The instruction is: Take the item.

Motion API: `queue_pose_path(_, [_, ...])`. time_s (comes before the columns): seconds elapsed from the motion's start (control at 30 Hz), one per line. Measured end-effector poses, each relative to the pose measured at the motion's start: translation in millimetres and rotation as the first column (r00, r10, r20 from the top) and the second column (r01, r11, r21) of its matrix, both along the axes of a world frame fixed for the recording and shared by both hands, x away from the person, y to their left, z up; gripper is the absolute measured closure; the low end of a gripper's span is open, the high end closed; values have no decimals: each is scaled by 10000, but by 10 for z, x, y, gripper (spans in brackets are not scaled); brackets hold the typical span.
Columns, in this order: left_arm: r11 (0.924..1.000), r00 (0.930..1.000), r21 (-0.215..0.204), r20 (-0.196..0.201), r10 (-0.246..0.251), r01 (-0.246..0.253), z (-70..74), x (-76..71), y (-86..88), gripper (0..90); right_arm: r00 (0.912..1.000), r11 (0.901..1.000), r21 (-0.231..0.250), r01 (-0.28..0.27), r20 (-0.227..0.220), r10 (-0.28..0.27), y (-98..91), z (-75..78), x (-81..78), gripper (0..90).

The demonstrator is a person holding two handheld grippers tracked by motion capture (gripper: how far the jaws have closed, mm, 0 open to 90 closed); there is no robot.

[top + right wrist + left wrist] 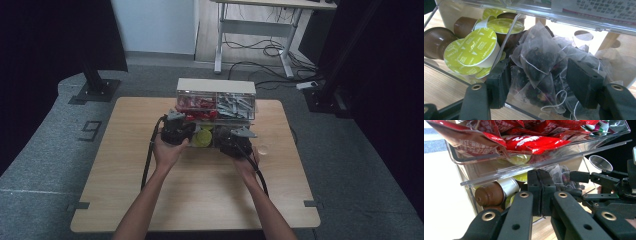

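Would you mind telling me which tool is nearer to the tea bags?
Right. The right tool sits with its jaws open around the tea bags; the left tool, shut, is over by the coffee capsules.

The high view looks forward and down over the wooden table (200, 200) from the person's side. Both gripper views sit close, level with the clear organiser (216, 107), sharing its lower tray of tea bags (541, 62) and coffee capsules (475, 50).

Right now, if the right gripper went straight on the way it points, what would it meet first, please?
Most likely the pyramid tea bags in the clear organizer, which sit between the right gripper's open jaws, though depth is hard to judge.
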State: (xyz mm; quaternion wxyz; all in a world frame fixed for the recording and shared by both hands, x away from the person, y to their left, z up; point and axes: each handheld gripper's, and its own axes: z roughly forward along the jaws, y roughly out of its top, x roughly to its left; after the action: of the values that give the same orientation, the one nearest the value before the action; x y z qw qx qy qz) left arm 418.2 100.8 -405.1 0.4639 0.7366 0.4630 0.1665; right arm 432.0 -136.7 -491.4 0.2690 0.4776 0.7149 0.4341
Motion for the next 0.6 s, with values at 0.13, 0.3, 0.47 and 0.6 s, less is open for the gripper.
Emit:
queue_pose_path(0.13, [10000, 10000, -21, -8, -15, 15, -1, 0, -2, 890, 10000, 9999, -138, 17, 72, -16, 23, -18, 15, 376])
queue_pose_path(0.3, [10000, 10000, -71, -31, -22, 22, -1, 3, 1, 890, 10000, 9997, -250, 24, 6, -23, 37, -54, 46, 378])
queue_pose_path(0.47, [10000, 10000, -76, -20, -37, 37, -4, 2, -3, 891, 9999, 9993, -344, 118, 18, -117, 44, -86, 83, 397])
queue_pose_path(0.6, [10000, 10000, -24, -5, -62, 62, -5, 1, -9, 890, 9999, 9991, -405, 100, -18, -101, 64, -92, 101, 408])
